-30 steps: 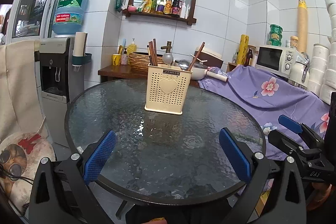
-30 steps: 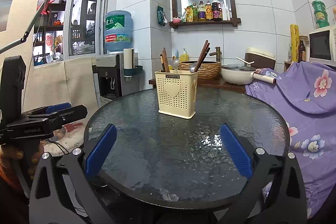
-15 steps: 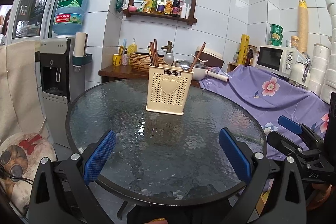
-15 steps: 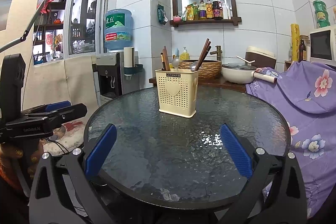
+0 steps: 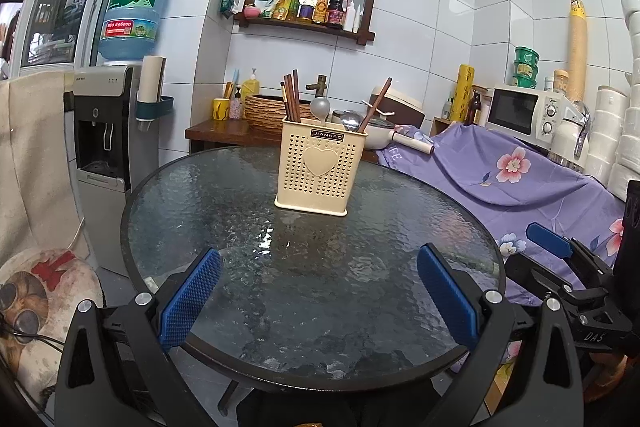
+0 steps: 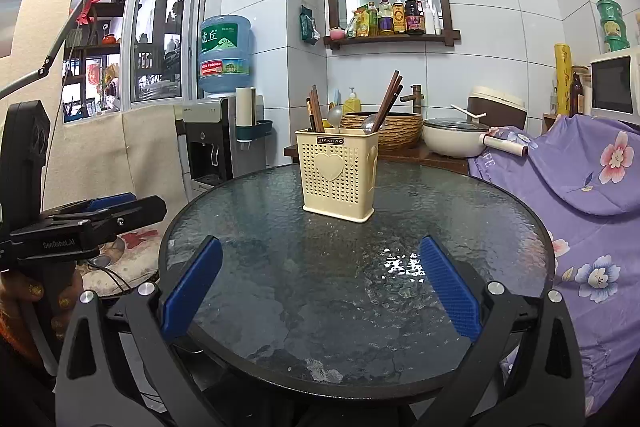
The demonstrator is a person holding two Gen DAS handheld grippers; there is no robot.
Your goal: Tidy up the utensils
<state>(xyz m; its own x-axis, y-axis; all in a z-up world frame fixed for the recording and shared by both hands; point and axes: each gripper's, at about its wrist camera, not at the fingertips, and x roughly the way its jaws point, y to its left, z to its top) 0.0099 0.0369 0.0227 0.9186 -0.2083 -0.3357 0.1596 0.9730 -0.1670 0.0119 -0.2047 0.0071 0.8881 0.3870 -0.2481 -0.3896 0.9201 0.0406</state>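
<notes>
A cream perforated utensil holder (image 5: 322, 169) with a heart on its front stands upright on the round dark glass table (image 5: 200, 211); it also shows in the right wrist view (image 6: 338, 175). Brown chopsticks (image 5: 291, 101) and metal spoons (image 5: 320, 106) stand in it; the right wrist view shows chopsticks (image 6: 390, 99) too. My left gripper (image 5: 320, 299) is open and empty over the table's near edge. My right gripper (image 6: 320, 287) is open and empty over the near edge, to the right of the left one.
A water dispenser (image 5: 108, 131) stands left of the table. A purple floral cloth (image 5: 520, 171) covers furniture at the right. A wooden counter behind holds a woven basket (image 5: 264, 109) and a pot (image 6: 452, 137). A microwave (image 5: 524, 111) is at the far right.
Both views have shifted very slightly; the holder sits a touch further right in each. Both grippers stay open and empty.
</notes>
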